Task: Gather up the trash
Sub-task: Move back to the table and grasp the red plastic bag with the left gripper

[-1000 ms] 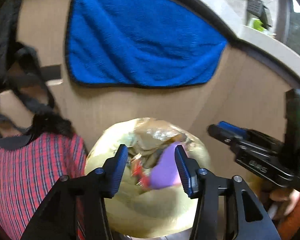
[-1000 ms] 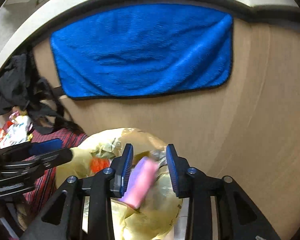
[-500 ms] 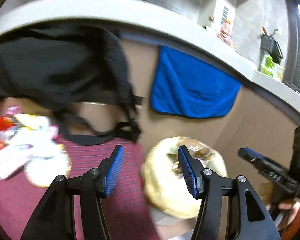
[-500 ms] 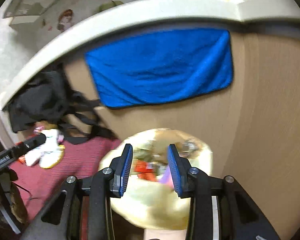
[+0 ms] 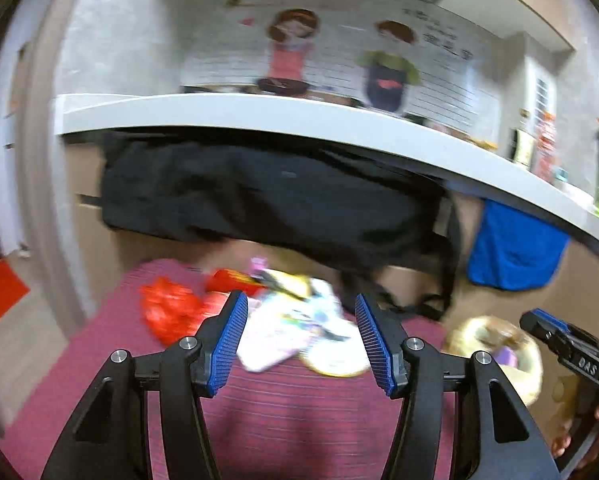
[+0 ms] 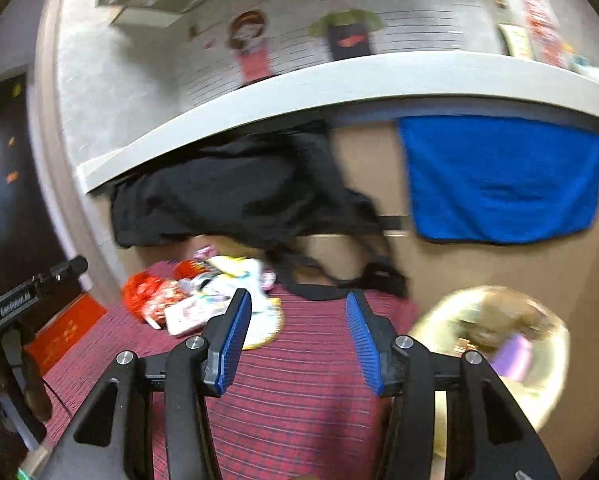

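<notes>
Wrappers [image 5: 295,320] lie heaped straight ahead of the left gripper [image 5: 301,344], whose empty jaws stand wide. The right gripper [image 6: 295,344], empty and opening, has them off to its left.

The supporting surface is covered by a red plaid cloth [image 5: 299,420] with thin horizontal stripes. A pile of trash [image 5: 283,320] lies directly on the cloth toward its far end. The pile consists of a crumpled red wrapper [image 5: 167,312] at the left, white and pink printed wrappers [image 6: 203,304] in the middle, and a round yellow-rimmed piece [image 5: 335,362] at the near right edge. A yellowish trash bag [image 6: 495,336], open at the top, stands just beside the right edge of the cloth; the frames are blurred, and what it rests on cannot be determined.
</notes>
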The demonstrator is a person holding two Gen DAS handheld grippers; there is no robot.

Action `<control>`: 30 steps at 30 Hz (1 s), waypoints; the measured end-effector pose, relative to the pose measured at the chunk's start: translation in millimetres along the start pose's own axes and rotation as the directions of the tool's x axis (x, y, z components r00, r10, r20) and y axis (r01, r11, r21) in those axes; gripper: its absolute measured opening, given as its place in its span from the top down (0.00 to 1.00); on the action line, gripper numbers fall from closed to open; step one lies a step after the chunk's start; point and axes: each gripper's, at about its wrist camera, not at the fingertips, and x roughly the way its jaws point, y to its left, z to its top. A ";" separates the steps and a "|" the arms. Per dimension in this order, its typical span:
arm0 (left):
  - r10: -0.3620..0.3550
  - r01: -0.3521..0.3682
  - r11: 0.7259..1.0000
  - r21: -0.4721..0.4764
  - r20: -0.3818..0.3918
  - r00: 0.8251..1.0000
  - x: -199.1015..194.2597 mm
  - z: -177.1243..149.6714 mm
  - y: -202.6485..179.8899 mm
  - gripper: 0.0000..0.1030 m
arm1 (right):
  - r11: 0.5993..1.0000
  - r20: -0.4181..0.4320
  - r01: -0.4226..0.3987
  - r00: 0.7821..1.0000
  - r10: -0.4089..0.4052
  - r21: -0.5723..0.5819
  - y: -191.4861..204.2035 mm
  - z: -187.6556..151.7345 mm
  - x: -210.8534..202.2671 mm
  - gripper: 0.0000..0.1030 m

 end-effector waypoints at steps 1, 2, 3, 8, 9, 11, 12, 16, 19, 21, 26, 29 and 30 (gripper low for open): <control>0.020 -0.020 1.000 -0.020 0.004 1.000 -0.4 1.3 16.5 0.45 | 1.000 -0.013 -0.018 1.000 0.018 -0.023 14.9 1.0 10.4 0.55; 0.032 -0.032 0.999 -0.037 0.007 0.999 -0.1 0.9 28.7 0.44 | 0.998 -0.029 -0.042 0.999 0.040 -0.042 28.3 1.7 21.2 0.55; 0.047 -0.046 0.997 -0.061 0.011 0.999 2.7 0.3 43.1 0.44 | 0.997 -0.039 -0.057 0.998 0.055 -0.050 35.4 1.9 27.7 0.55; 0.065 -0.067 0.981 -0.180 -0.019 0.998 43.8 -15.4 112.9 0.34 | 0.991 -0.067 -0.109 0.992 0.103 -0.084 67.0 1.7 71.7 0.55; 0.087 -0.092 0.978 -0.188 -0.034 0.996 55.4 -19.7 125.2 0.34 | 0.990 -0.071 -0.114 0.992 0.108 -0.083 68.8 0.6 80.9 0.55; 0.123 -0.135 0.971 -0.200 -0.069 0.990 78.2 -26.3 147.3 0.34 | 0.990 -0.081 -0.121 0.990 0.115 -0.071 69.2 -3.5 98.9 0.55; 0.136 -0.153 0.966 -0.208 -0.093 0.986 91.5 -29.3 158.0 0.34 | 0.990 -0.088 -0.123 0.989 0.117 -0.064 67.6 -5.9 106.9 0.55; 0.076 -0.116 0.951 -0.287 -0.147 0.986 135.9 -34.7 182.5 0.34 | 0.991 -0.126 -0.124 0.985 0.116 -0.054 60.2 -16.7 128.0 0.55; 0.056 -0.109 0.957 -0.269 -0.198 0.979 167.6 -36.0 181.0 0.34 | 0.991 -0.165 -0.120 0.980 0.108 -0.063 55.7 -24.4 142.1 0.55; 0.072 -0.132 0.960 -0.246 -0.237 0.969 187.4 -37.7 178.5 0.34 | 0.991 -0.185 -0.117 0.977 0.104 -0.063 51.2 -28.1 148.0 0.55; 0.094 -0.176 0.951 -0.254 -0.307 0.947 212.1 -47.2 174.7 0.34 | 0.993 -0.202 -0.099 0.976 0.085 -0.058 37.7 -34.7 155.8 0.55; 0.122 -0.212 0.943 -0.255 -0.328 0.937 212.5 -51.3 169.9 0.41 | 0.994 -0.215 -0.098 0.973 0.086 -0.047 33.1 -35.7 161.9 0.55; 0.123 -0.211 0.944 -0.255 -0.323 0.938 210.8 -50.7 167.1 0.42 | 0.994 -0.220 -0.101 0.971 0.089 -0.042 32.1 -36.4 163.9 0.55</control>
